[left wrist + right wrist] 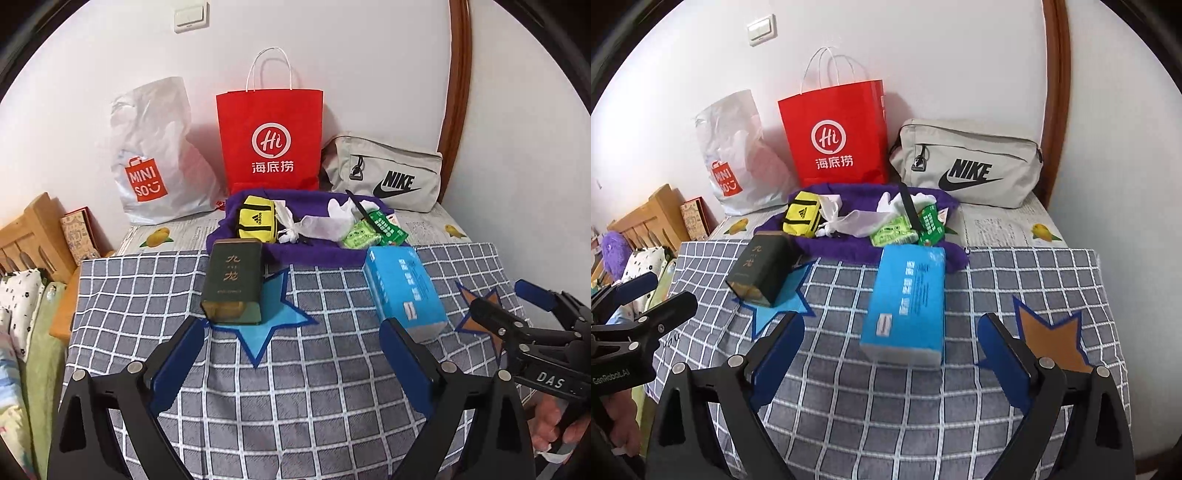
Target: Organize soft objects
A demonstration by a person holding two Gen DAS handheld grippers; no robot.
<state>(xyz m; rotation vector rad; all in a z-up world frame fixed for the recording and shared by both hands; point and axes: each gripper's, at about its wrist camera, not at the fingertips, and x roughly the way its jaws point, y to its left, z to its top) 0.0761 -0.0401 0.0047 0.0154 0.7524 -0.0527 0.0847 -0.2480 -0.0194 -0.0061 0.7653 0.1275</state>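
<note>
Fingers of the left gripper (291, 354) spread wide apart, nothing between them. Same for the right gripper (890, 350): wide apart and empty. Both held low over the checked cloth (295, 387).

Just ahead of the left gripper, a bit to its left: dark green tin (234, 282) lying on a blue star patch (266, 325). Just ahead of the right gripper, between its fingers in the right wrist view but not touched: blue tissue pack (907, 301) lying flat on the cloth. Beside the right gripper's right finger: brown star patch (1052, 339).

Farther ahead of both: purple towel (314, 254) with small soft things piled on it. Yellow pouch (255, 219), white tissues (325, 223), green packets (373, 232).

Far back, against the wall: white plastic bag (155, 155), red paper bag (271, 136), grey Nike bag (388, 173).
</note>
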